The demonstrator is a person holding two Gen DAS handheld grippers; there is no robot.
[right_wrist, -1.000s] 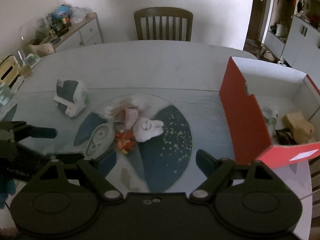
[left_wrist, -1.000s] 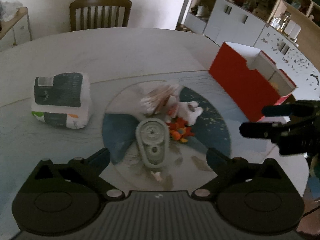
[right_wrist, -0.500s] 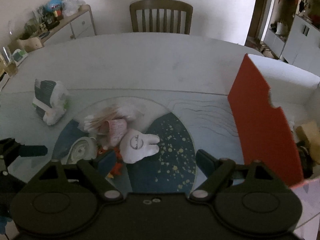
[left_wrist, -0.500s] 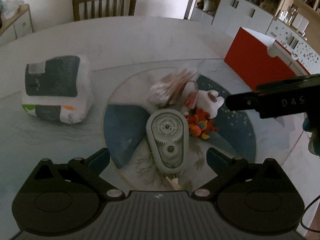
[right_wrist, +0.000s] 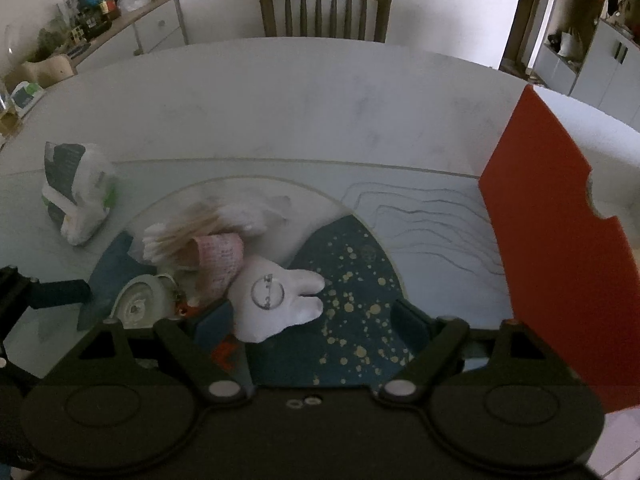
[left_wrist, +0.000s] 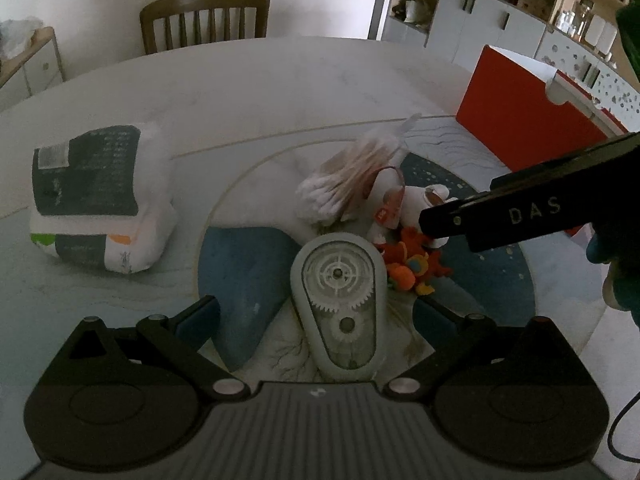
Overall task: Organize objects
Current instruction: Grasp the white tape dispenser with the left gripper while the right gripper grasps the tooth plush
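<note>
Both grippers hang spread and empty over one heap: the left gripper (left_wrist: pixel 316 316) straddles the grey oval gear-case (left_wrist: pixel 338 304), the right gripper (right_wrist: pixel 312 320) the white tooth-shaped plush (right_wrist: pixel 276 300); crowding there, they could collide, or snag its pink tag (right_wrist: pixel 220 258)

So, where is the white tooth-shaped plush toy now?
In the right wrist view the white tooth-shaped plush toy lies low and centre on the blue patch, between the open right gripper's fingers, beside the pink tag.

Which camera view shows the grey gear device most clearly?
The left wrist view: the grey gear device lies whole between its open fingers, gears visible. The right wrist view shows only its rounded end, partly hidden.
</note>
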